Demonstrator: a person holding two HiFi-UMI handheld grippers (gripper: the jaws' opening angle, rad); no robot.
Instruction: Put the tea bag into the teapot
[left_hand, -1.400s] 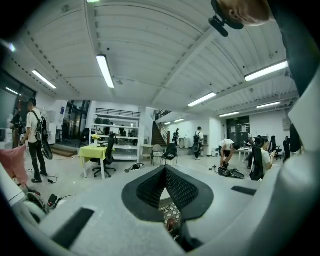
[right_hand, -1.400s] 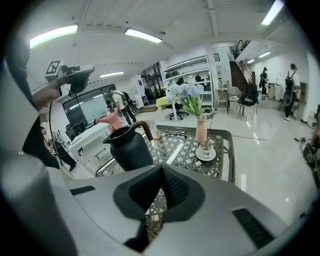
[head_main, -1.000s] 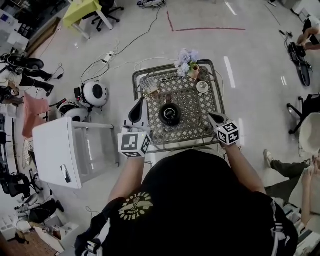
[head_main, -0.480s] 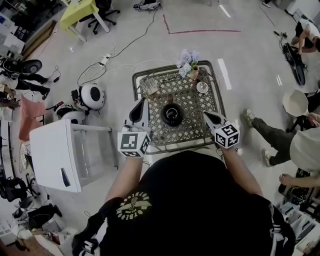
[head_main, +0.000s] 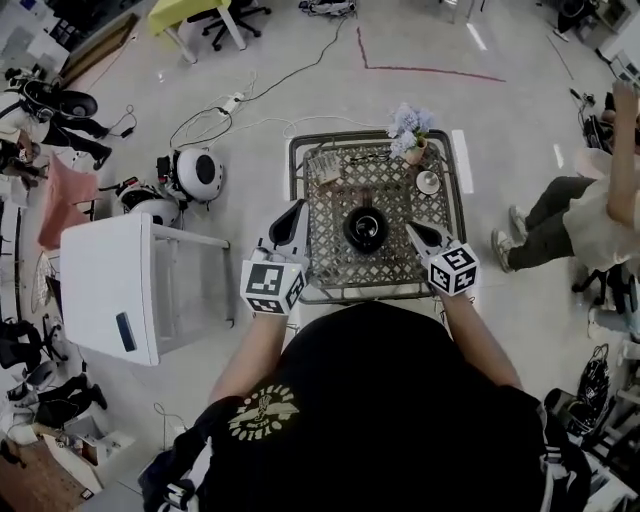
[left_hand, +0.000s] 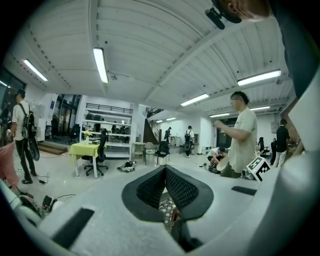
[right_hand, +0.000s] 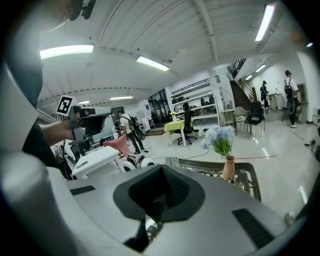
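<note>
Both pairs of jaws are pressed together, nothing between them. In the head view the left gripper (left_hand: 164, 170) sits centre-left and the right gripper (right_hand: 160, 169) centre-right. The black teapot (head_main: 366, 228) stands between them on the lattice table (head_main: 338, 255). I cannot make out the tea bag.

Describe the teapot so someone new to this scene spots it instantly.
Find the metal lattice table on the open floor in front of the person. The teapot sits near its middle, squat, round and black. Its neighbours are pale and stand toward the far edge: a vase of blue flowers, a small white dish and a clear glass item.
</note>
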